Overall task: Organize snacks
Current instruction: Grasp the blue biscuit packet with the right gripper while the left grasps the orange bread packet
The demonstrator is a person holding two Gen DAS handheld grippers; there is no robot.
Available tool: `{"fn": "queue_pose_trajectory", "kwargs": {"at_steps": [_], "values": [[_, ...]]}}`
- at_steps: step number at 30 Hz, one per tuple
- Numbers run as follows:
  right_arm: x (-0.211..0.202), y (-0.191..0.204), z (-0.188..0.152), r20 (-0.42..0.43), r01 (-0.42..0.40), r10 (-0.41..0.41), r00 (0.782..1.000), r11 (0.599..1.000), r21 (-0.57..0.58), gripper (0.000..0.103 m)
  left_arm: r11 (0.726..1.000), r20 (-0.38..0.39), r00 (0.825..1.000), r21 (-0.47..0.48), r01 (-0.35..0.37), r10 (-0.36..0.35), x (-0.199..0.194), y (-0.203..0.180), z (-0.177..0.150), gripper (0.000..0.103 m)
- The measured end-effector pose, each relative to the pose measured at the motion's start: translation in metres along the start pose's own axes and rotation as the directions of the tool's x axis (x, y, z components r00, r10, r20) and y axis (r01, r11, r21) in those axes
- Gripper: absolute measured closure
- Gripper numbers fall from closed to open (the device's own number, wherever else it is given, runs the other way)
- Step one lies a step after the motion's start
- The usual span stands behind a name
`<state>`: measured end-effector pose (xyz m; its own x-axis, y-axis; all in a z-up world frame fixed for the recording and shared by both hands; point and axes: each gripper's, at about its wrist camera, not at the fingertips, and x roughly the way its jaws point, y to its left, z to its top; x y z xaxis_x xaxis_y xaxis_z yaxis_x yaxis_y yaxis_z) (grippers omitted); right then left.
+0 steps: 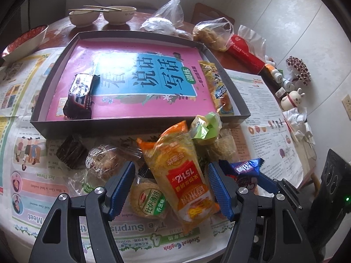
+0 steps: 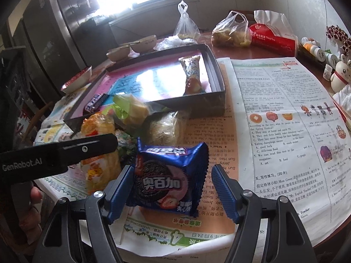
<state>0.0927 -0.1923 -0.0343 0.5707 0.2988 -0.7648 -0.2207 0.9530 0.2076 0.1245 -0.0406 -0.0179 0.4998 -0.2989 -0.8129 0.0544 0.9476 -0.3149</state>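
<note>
A heap of wrapped snacks lies on newspaper in front of a dark shallow box (image 1: 140, 125) lined with a pink book. Inside the box are a dark chocolate packet (image 1: 80, 96) and a long yellow packet (image 1: 219, 87). My left gripper (image 1: 171, 175) stands open astride a long orange rice-cracker packet (image 1: 179, 175), with a gap at its left pad. My right gripper (image 2: 172, 175) is open around a blue cookie packet (image 2: 169, 175); its right pad is clear of the wrapper. The left gripper's black body (image 2: 65, 153) shows in the right wrist view.
Around the orange packet lie a round cracker pack (image 1: 147, 199), a brown cake (image 1: 71, 151), a clear-wrapped pastry (image 1: 105, 160) and a green packet (image 1: 206, 127). Bowls (image 1: 84, 17), plastic bags (image 1: 171, 11), a red tissue pack (image 2: 274, 39) and figurines (image 2: 342, 74) ring the table's far side.
</note>
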Motion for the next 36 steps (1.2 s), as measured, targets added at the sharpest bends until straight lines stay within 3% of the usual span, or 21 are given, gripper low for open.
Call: {"fn": "queue_pose_trajectory", "kwargs": {"at_steps": [7,13,23,30,36], "values": [[0.005,0.01,-0.002,0.006,0.012,-0.012,1.0,0.999,-0.045,0.037,0.999,-0.002,1.0,0.012,-0.03,0.03,0.006,-0.004,0.002,0.033],[0.003,0.01,-0.004,0.013,0.001,0.0,1.0,0.998,-0.058,0.049,0.999,0.0,0.999,0.007,-0.047,0.047,0.007,-0.002,0.002,0.047],[-0.007,0.002,-0.001,0.048,0.002,-0.001,0.999,0.999,-0.033,0.055,1.0,0.033,0.999,-0.028,-0.008,0.009,-0.003,0.006,0.003,0.071],[-0.016,0.002,0.001,0.078,-0.013,0.015,0.997,0.999,-0.035,0.061,0.999,0.083,0.996,-0.039,0.033,-0.03,-0.017,0.01,0.005,0.073],[-0.024,0.006,0.003,0.113,-0.037,0.044,0.993,0.998,-0.058,0.073,0.998,0.128,0.99,-0.039,0.057,-0.052,-0.031,0.013,0.009,0.073]]}}
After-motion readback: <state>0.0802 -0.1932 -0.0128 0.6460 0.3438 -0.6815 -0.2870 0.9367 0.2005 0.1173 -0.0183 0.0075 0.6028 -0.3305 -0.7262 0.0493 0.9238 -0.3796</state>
